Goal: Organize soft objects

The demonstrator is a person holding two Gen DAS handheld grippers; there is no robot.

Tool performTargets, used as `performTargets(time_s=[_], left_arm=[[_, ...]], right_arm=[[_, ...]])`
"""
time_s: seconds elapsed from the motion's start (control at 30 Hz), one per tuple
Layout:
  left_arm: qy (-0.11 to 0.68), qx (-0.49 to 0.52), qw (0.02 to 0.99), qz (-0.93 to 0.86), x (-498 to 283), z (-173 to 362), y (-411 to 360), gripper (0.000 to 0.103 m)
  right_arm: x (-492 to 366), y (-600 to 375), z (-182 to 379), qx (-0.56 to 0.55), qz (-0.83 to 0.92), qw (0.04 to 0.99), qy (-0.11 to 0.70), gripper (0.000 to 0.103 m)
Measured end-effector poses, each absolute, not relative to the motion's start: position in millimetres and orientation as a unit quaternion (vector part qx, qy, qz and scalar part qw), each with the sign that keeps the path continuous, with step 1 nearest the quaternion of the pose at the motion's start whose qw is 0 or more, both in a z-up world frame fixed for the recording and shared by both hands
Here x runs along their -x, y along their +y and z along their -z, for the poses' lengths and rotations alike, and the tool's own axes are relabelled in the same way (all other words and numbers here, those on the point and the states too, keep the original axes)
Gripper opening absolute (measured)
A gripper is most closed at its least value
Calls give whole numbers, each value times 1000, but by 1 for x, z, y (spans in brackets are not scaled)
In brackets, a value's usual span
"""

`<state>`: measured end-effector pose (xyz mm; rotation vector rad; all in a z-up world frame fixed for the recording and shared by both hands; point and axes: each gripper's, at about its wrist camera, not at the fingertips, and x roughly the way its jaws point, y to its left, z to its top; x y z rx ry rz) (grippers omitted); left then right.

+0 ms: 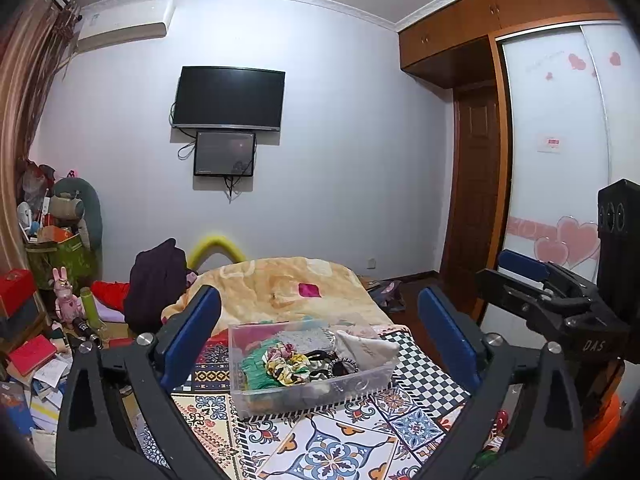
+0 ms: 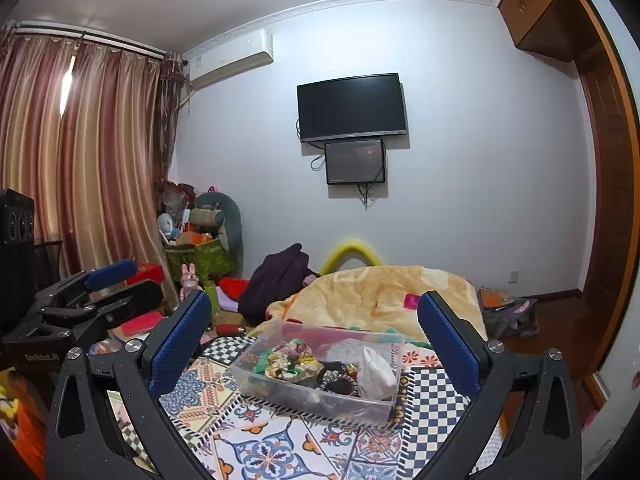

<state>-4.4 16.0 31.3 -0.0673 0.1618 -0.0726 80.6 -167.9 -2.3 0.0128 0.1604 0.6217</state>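
- Left gripper (image 1: 320, 332) and right gripper (image 2: 316, 334): ribbed blue pads on black frames, jaws spread wide, nothing between them.
- Clear rectangular plastic bin (image 1: 280, 394) sits ahead on a patterned tile-print cloth (image 1: 328, 448), holding crinkled fabric scrunchies (image 1: 286, 364) and a white pouch (image 1: 366, 346).
- Beyond, a plush yellow blanket (image 1: 280, 280).

— What sort of place is this?
— A lived-in home bedroom: a bed under a peach blanket (image 2: 380, 296), a wall-mounted TV (image 2: 352, 106), an air conditioner (image 2: 230, 56), striped curtains (image 2: 80, 152), and a sliding-door wardrobe (image 1: 556, 128) with heart decals.
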Motion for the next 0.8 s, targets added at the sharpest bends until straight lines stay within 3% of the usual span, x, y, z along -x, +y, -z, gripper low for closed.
performTargets(time_s=[0.8], left_arm=[[88, 33, 995, 28, 0, -23, 15, 102]], right_arm=[[-75, -174, 5, -7, -304, 949, 79, 103]])
